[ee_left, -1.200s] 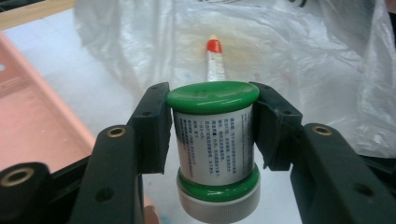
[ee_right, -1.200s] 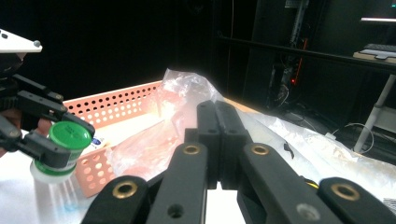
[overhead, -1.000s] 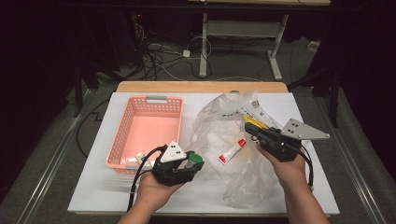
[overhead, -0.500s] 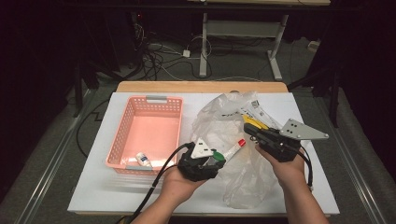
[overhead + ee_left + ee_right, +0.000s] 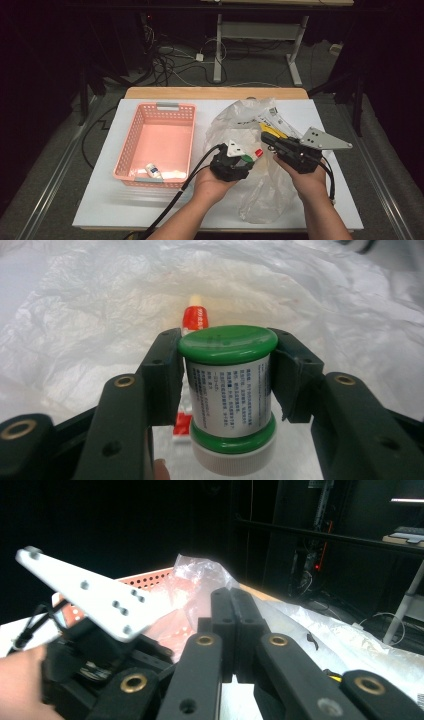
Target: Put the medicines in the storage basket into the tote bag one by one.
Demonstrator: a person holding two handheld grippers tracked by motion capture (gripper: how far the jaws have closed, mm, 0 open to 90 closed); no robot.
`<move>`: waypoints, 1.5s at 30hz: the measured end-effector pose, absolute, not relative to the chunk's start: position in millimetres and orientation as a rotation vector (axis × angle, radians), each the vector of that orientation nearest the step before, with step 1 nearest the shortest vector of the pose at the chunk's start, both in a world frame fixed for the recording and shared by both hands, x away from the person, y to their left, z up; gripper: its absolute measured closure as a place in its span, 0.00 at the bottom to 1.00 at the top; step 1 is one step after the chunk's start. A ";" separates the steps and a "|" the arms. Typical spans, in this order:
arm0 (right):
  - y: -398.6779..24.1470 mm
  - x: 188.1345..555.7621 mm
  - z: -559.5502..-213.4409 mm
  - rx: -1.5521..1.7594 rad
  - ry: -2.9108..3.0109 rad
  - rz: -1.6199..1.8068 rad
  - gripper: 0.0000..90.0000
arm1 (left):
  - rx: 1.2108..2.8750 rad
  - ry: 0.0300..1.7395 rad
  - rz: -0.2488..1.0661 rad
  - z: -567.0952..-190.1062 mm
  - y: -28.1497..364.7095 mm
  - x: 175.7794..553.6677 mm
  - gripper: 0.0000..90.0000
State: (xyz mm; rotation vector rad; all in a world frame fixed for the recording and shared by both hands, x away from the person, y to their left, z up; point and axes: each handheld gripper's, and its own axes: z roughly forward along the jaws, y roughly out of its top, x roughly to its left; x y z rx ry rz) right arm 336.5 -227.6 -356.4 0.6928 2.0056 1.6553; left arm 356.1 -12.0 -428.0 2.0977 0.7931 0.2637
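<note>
Left gripper (image 5: 227, 385) jaws clamp the green-lidded white cylindrical jar (image 5: 227, 390) squarely between their pads, lid toward 12 o'clock, over the crumpled clear plastic bag (image 5: 260, 195) at worktop centre, a red-and-white tube (image 5: 194, 320) beyond at 12 o'clock; right gripper (image 5: 234, 630) jaws pressed together on bag film at 3 o'clock.
</note>
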 end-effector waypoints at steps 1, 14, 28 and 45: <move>-227.6 336.5 -356.3 0.692 2.005 1.657 1.00 | 2.096 0.797 0.263 -429.1 -14.6 358.6 0.56; -228.6 337.3 -356.1 0.693 1.999 1.665 1.00 | 2.082 0.846 0.352 -437.3 -37.3 395.4 0.56; -229.0 337.9 -356.8 0.699 2.003 1.669 1.00 | 2.286 0.699 0.479 -446.4 -32.7 435.2 0.56; -228.7 337.9 -357.0 0.695 2.007 1.668 1.00 | 2.132 0.940 0.362 -462.5 -43.4 421.9 0.42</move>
